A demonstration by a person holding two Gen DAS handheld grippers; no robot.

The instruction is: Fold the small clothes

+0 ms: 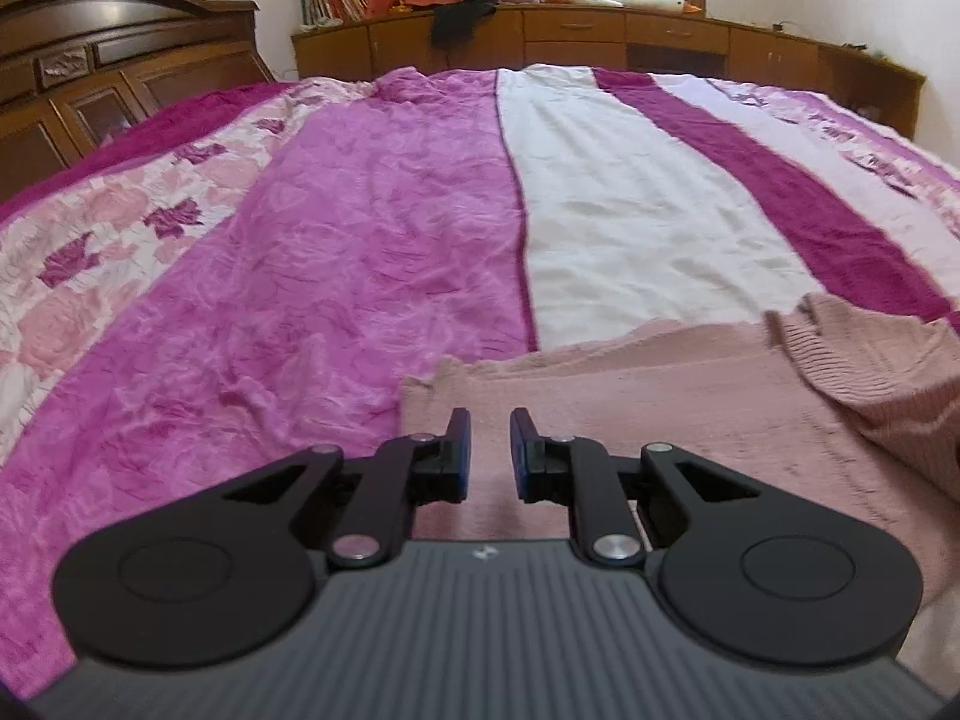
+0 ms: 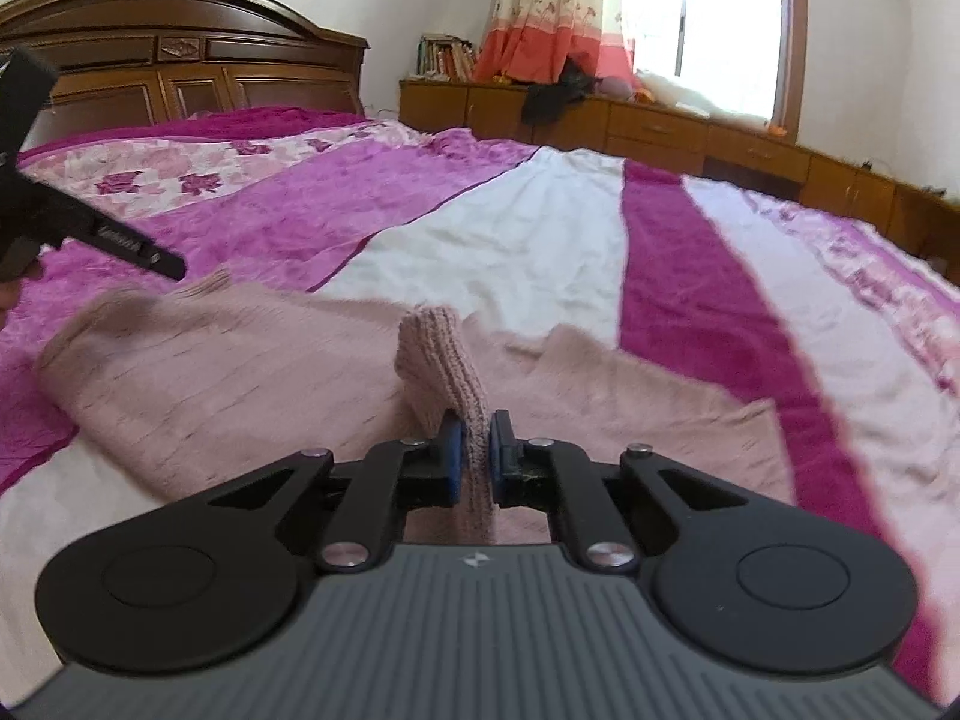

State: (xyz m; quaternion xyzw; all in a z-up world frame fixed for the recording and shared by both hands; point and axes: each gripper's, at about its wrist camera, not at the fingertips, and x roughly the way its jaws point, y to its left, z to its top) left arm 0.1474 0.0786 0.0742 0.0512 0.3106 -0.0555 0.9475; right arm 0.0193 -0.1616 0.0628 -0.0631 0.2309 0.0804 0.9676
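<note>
Now, right gripper [image 2: 476, 456]: fingers pinch ribbed cuff [image 2: 441, 360], raised, likely for folding sleeve inward.
Left gripper [image 1: 489, 456]: fingers narrow, empty, above sweater [image 1: 600, 396].
Sweater: flat, lower centre, on bedspread [image 1: 372, 240].
Headboard [image 2: 180, 54]: upper left.

Wooden headboard [image 2: 174, 54], sunlit window [image 2: 720, 18]

Left gripper [image 1: 489, 429] jaws apart over pink sweater [image 1: 690, 396], striped bedspread [image 1: 372, 228]

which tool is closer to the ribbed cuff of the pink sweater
Right. The right tool is clamped on the ribbed cuff; the left tool hovers open over the sweater body, away from it.
</note>
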